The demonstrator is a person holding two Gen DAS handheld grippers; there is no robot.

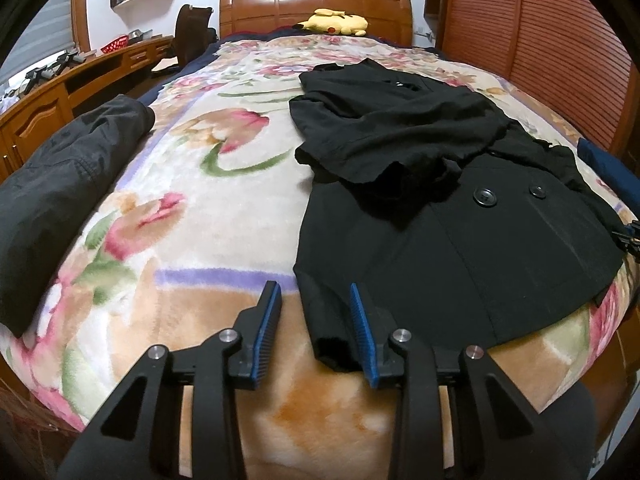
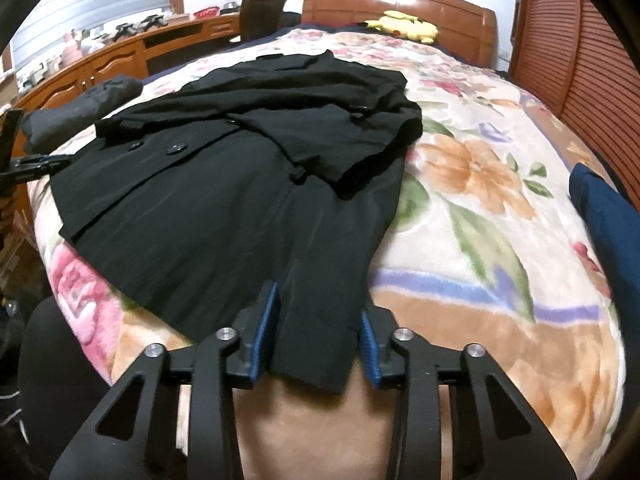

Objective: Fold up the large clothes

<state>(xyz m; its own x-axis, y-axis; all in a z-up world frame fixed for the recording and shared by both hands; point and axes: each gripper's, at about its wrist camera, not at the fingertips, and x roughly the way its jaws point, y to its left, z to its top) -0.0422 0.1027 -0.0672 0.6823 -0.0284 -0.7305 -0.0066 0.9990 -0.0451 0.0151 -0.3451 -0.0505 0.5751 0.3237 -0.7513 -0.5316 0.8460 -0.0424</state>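
Note:
A black double-breasted coat (image 1: 440, 240) lies face up on the floral blanket (image 1: 192, 216), both sleeves folded across its chest. My left gripper (image 1: 314, 286) straddles the hem's near left corner. The cloth rests against the right pad, and blanket shows beside the left pad, so the jaws stand open. In the right wrist view the coat (image 2: 200, 208) runs away from me. My right gripper (image 2: 319, 300) straddles the hem's near right corner. The cloth lies flat from pad to pad and is not bunched. Each gripper also shows at the other view's edge, the right gripper (image 1: 632, 236) and the left gripper (image 2: 36, 162).
A dark grey folded garment (image 1: 60, 184) lies at the bed's left side. A navy blue item (image 2: 608, 220) sits at the right edge. A yellow plush toy (image 1: 338, 22) rests by the wooden headboard (image 1: 316, 4). A wooden desk (image 1: 48, 100) runs along the left and slatted doors (image 1: 540, 40) along the right.

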